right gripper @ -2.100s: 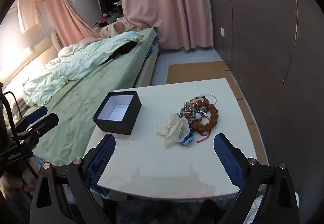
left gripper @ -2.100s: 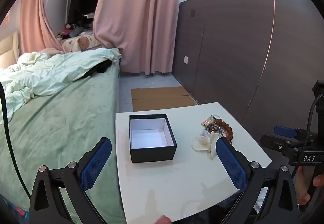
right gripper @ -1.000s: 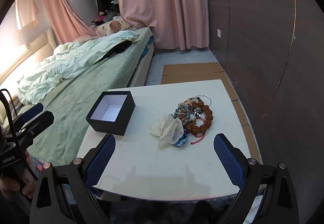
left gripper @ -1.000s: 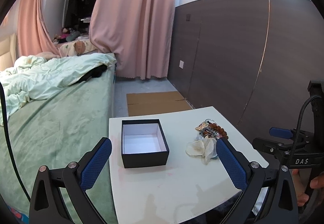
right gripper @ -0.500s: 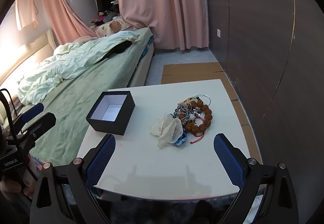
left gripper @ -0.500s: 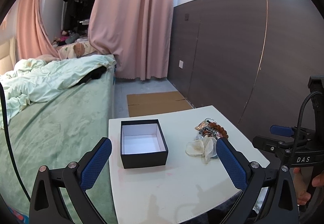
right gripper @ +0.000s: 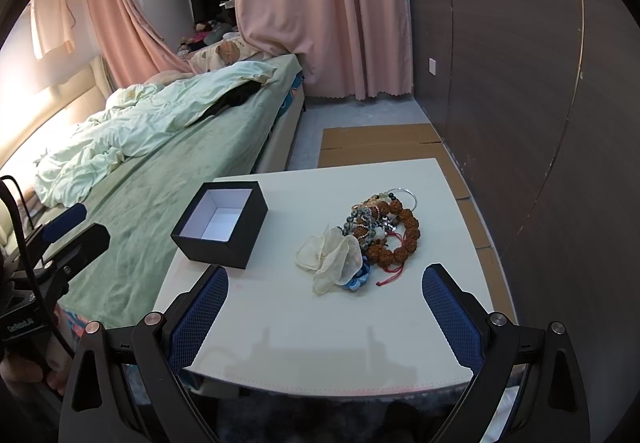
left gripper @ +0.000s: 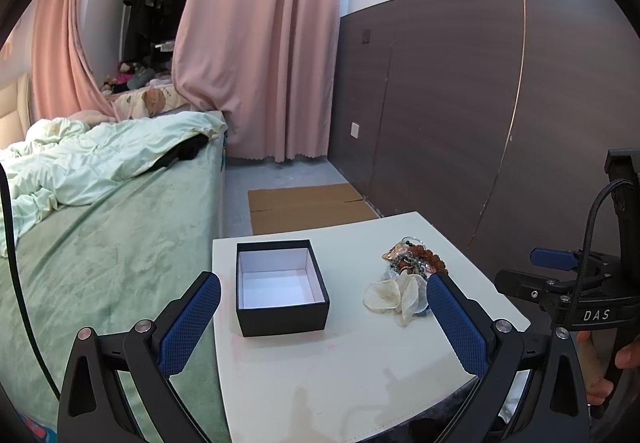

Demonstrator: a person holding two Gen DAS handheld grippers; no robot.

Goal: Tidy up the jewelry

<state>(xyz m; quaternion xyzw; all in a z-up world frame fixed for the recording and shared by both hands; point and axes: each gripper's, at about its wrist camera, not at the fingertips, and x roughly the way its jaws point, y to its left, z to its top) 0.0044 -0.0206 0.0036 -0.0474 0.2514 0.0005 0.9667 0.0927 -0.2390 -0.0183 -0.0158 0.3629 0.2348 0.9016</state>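
With both the left gripper point(left gripper: 320, 317) and right gripper point(right gripper: 324, 307) wide and empty above the counter point(right gripper: 320, 327), the right should probably take the white flower piece point(right gripper: 332, 257) off the jewelry pile point(right gripper: 384, 229) first, then carry it to the black box point(right gripper: 220, 223).

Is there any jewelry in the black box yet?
No, the black box shows only its bare white inside, and the jewelry pile lies on the table beside it.

on the white square table point(right gripper: 400, 323), the open black cardboard box point(right gripper: 224, 239) sits left of the heaped beaded bracelets point(right gripper: 384, 227); the green-covered bed point(right gripper: 160, 179) lies further left.
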